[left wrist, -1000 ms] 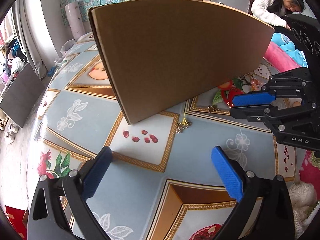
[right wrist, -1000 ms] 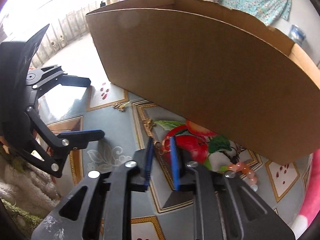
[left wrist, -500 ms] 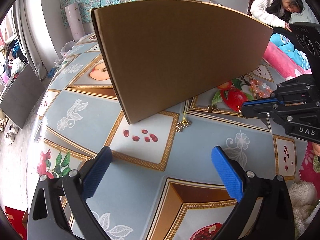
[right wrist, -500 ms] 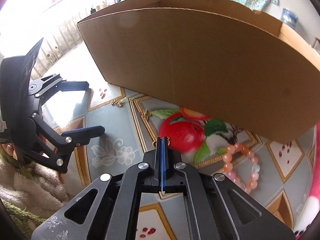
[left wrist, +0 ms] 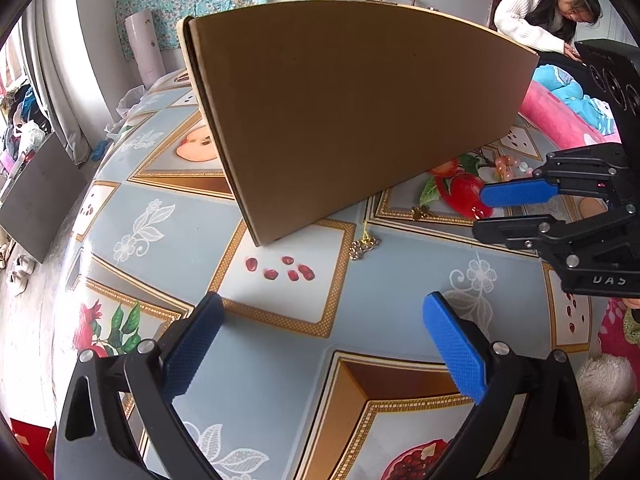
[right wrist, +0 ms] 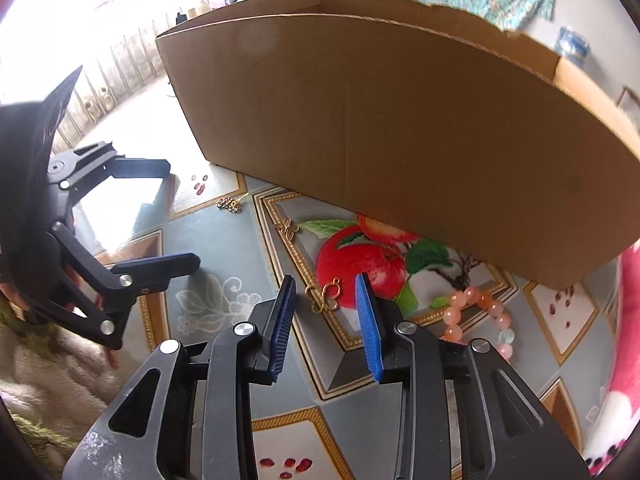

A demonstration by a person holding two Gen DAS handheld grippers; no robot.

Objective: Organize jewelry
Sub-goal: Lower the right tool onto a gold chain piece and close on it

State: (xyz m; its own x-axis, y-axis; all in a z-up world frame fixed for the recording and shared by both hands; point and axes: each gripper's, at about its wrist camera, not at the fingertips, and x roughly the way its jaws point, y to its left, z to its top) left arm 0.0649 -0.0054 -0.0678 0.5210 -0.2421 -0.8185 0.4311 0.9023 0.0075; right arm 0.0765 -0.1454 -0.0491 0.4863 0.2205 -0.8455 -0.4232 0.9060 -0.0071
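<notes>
A small gold looped piece [right wrist: 326,296] lies on the patterned tablecloth [right wrist: 224,312], between the blue pads of my right gripper [right wrist: 326,280]. Its jaws are opening, and the pads do not touch the piece. A pink bead bracelet [right wrist: 480,316] lies just right of that gripper. Further left lie a gold butterfly charm [right wrist: 287,227] and a gold cluster piece [left wrist: 363,245]. Behind them all stands a large cardboard box [left wrist: 352,112]. My left gripper [left wrist: 323,300] hovers wide open over bare cloth, with nothing between its fingers, and the right gripper [left wrist: 480,213] shows at its right.
The box wall blocks the far side, and its inside is hidden. A person in a white top [left wrist: 536,20] bends over at the back right. Pink and fluffy bedding [left wrist: 560,120] borders the cloth on the right. A grey panel [left wrist: 36,196] leans at the left.
The right gripper was shut half a second ago; its jaws have now parted, and the gold looped piece lies on the cloth between them. The left gripper has stayed still.
</notes>
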